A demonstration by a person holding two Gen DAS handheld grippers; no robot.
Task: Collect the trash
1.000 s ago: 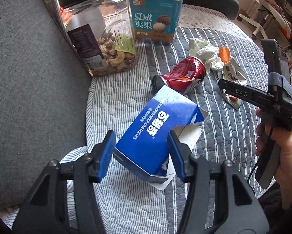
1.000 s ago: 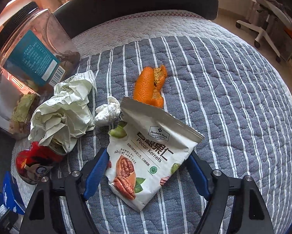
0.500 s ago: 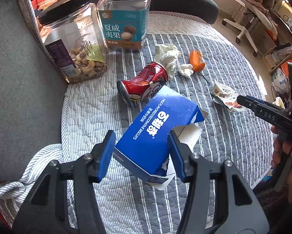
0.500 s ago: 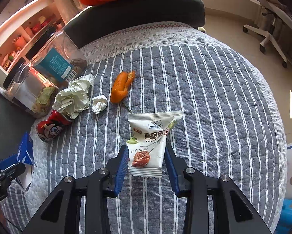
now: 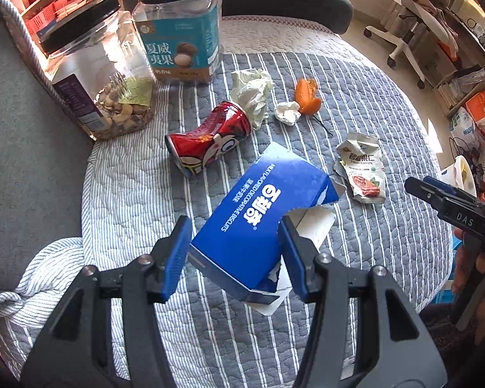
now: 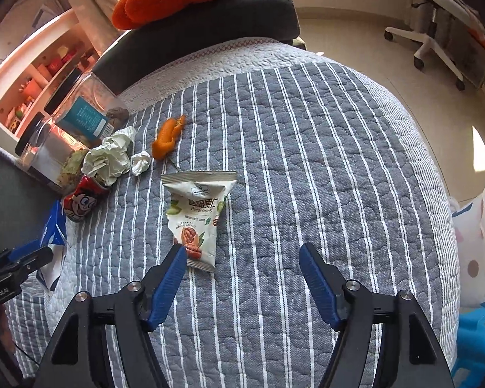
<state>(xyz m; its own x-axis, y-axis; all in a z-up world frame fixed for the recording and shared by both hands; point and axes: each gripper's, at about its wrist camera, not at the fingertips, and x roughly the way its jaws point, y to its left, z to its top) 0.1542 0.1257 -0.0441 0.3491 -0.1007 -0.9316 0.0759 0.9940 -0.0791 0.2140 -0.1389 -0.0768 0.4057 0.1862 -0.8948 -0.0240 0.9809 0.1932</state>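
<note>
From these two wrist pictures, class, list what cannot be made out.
- Blue biscuit box, right wrist view: mostly cut off by the left edge.
- Nut jar, right wrist view: contents hidden behind the crumpled paper.
- Red can: top hidden by that paper.
- White bin: cut off by the right edge.

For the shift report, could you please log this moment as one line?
left gripper: shut on blue box | right gripper: opening, nothing gripped | nut bag: on quilt
</note>
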